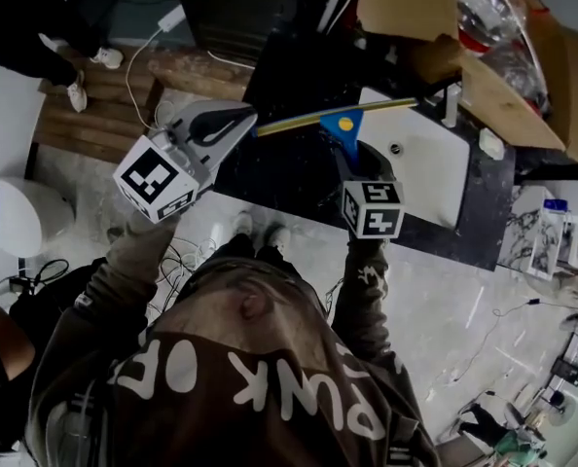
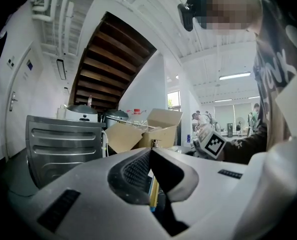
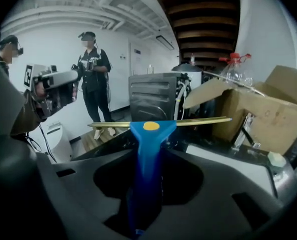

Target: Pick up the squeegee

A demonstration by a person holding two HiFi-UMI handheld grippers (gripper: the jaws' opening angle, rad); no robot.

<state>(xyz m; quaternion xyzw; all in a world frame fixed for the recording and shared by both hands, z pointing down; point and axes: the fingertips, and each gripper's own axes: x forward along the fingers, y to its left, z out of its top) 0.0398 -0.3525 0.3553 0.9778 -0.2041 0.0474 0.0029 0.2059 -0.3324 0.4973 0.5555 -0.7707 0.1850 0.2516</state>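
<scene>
Right gripper view, nearest first: the right gripper (image 3: 147,156) has its fingers clamped on the blue handle of the squeegee (image 3: 149,134). The handle runs from 6 o'clock straight away from the camera. At its far end the brass-coloured blade (image 3: 203,119) lies crosswise, its long axis from 9 to 3 o'clock, with the 3 o'clock end a little higher. Head view places the squeegee over the dark tabletop (image 1: 289,178), with the blade running from 8 to 2 o'clock and the handle pointing back to 6 o'clock. The left gripper (image 1: 250,121) sits just beside the blade's 8 o'clock end. Its own view shows its fingers together at the tips, and whether they touch the blade I cannot tell. Farther off, a white sink (image 1: 430,168) lies under the 2 o'clock end, and a cardboard box (image 1: 508,86) stands at 1 o'clock.
</scene>
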